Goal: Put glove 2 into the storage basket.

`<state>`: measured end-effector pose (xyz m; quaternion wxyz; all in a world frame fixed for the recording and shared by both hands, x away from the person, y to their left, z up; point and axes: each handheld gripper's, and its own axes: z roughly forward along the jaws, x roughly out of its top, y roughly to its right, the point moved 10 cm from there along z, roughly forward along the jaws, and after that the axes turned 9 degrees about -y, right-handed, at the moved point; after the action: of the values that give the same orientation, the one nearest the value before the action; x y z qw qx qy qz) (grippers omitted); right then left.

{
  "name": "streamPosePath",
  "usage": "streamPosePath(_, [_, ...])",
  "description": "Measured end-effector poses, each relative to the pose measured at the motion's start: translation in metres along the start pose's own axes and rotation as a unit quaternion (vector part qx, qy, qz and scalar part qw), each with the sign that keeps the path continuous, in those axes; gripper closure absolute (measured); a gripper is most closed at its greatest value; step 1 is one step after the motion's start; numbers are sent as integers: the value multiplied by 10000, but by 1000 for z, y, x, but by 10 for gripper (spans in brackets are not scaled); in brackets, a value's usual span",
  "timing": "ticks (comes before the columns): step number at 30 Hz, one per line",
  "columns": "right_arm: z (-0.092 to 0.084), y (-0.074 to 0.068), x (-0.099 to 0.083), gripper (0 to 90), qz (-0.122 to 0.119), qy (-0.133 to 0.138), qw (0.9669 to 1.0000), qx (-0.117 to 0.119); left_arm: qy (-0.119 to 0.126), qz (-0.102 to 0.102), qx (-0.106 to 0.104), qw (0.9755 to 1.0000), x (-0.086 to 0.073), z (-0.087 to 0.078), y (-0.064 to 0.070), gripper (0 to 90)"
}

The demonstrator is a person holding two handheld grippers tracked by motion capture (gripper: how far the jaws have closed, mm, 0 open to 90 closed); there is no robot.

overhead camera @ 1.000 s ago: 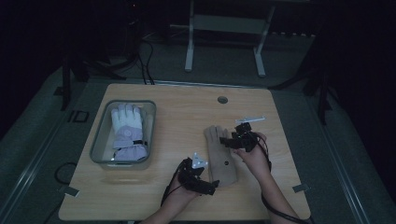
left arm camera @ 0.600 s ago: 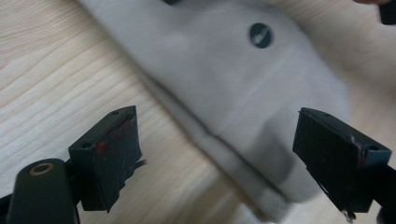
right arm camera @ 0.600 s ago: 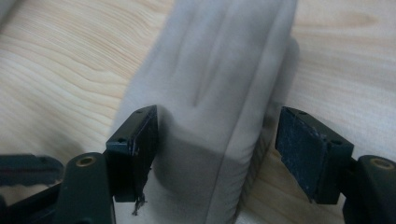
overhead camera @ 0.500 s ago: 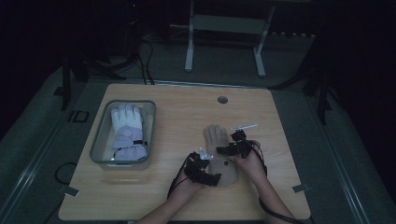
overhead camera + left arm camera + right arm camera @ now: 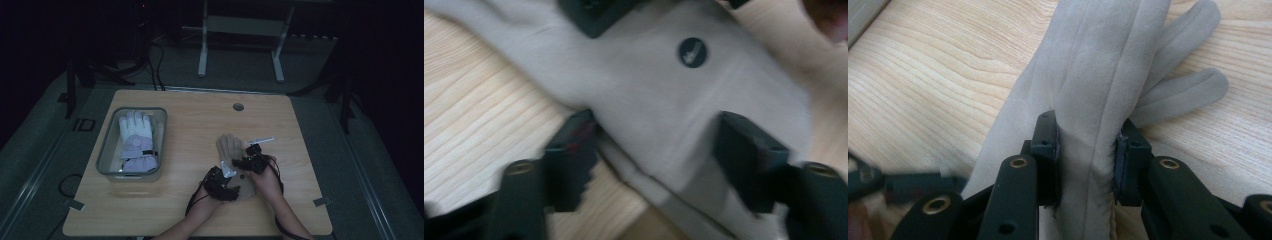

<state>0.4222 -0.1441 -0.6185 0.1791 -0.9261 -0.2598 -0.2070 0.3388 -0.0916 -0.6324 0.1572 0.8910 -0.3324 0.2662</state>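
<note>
**Both grippers on tan glove, lower centre of table**

High view: tan glove (image 5: pixel 231 150) lies flat on the table (image 5: pixel 200 115), lower centre-right of frame, fingers pointing to the top of frame. Both hands come in from the bottom edge. Left gripper (image 5: pixel 223 181) sits at the glove's cuff end, lower centre. Right gripper (image 5: pixel 250 161) is just above and right of it, at the glove's right side, mid-length. The two grippers are close together, not touching as far as the pic shows.

Left gripper view (blurred): left gripper (image 5: pixel 656 145) straddles the glove (image 5: pixel 664 95) near the cuff. Jaws have just been closing, w/ glove fabric between them. Left pad is at the glove's edge, right pad lies on or over the fabric; can't tell if either presses yet, so no firm grip seen. Small dark round logo (image 5: pixel 692 52) on the glove, upper centre of frame.

Right gripper view: right gripper (image 5: pixel 1085 150) has pinched the glove (image 5: pixel 1103 55). Jaws have just been closing, and both pads now press a raised fold of fabric between them, lower centre of frame. Glove fingers spread to the upper right, lying on the wood.

Elsewhere in high view: clear bin (image 5: pixel 107 150) at left of table, well apart from the tan glove, w/ white glove (image 5: pixel 136 135) inside. Small round hole (image 5: pixel 238 106) in tabletop, upper centre.
</note>
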Motion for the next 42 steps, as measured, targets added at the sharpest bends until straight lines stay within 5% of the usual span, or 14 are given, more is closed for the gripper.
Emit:
streamPosePath(6, [-2, -2, -2, 703, -15, 25, 10000, -49, -54, 16, -321, 9995, 2, 0, 3, 695])
streamPosePath(10, [-4, -4, -3, 719, -9, 66, 10000, -57, -32, 1, -386, 9992, 2, -1, 3, 763])
streamPosePath(27, [-37, -19, 24, 749, 166, 751, 9969, 167, 180, 80, -294, 9994, 14, -40, -17, 797])
streamPosePath(42, [-55, -54, 71, 749, -73, 1063, 9937, 341, 321, 73, 37, 9995, 24, -87, -50, 797])
